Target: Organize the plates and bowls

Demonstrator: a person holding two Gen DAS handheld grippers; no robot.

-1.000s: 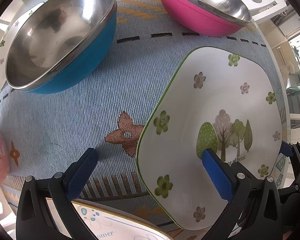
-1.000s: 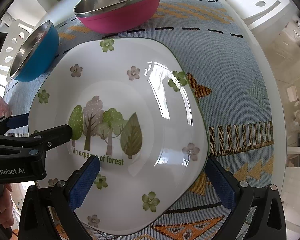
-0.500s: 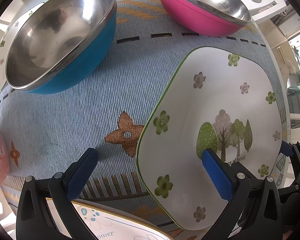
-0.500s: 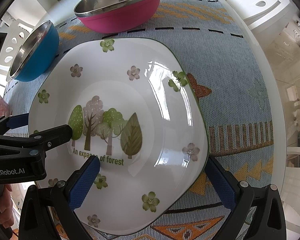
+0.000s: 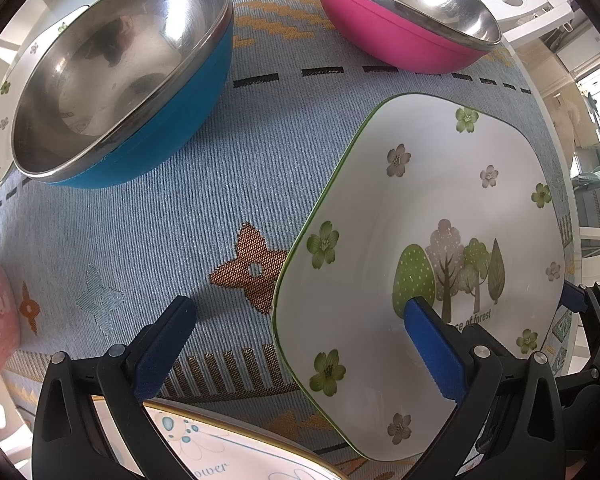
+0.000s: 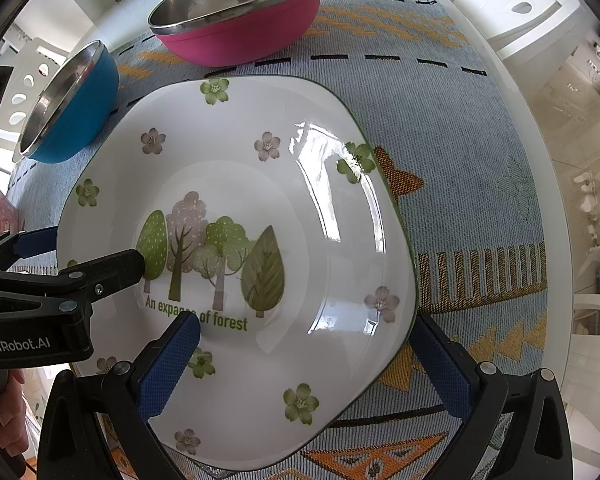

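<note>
Two grippers: both spread wide, gripping nothing.
Forest plate (image 6: 236, 240): flat on the woven surface (image 5: 172, 224).
Right gripper (image 6: 306, 364): fingers straddle its near corner.
Left gripper (image 5: 300, 348): one finger (image 5: 432, 348) over the plate, the other off its edge.

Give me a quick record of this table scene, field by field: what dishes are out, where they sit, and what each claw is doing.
surface: blue-grey woven tablecloth
plate: white square forest-print plate, flat on the cloth
bowls: blue steel-lined bowl beside pink steel-lined bowl, behind the plate
left claw: open, one finger over the plate's edge
right claw: open, straddling the plate's near corner
</note>
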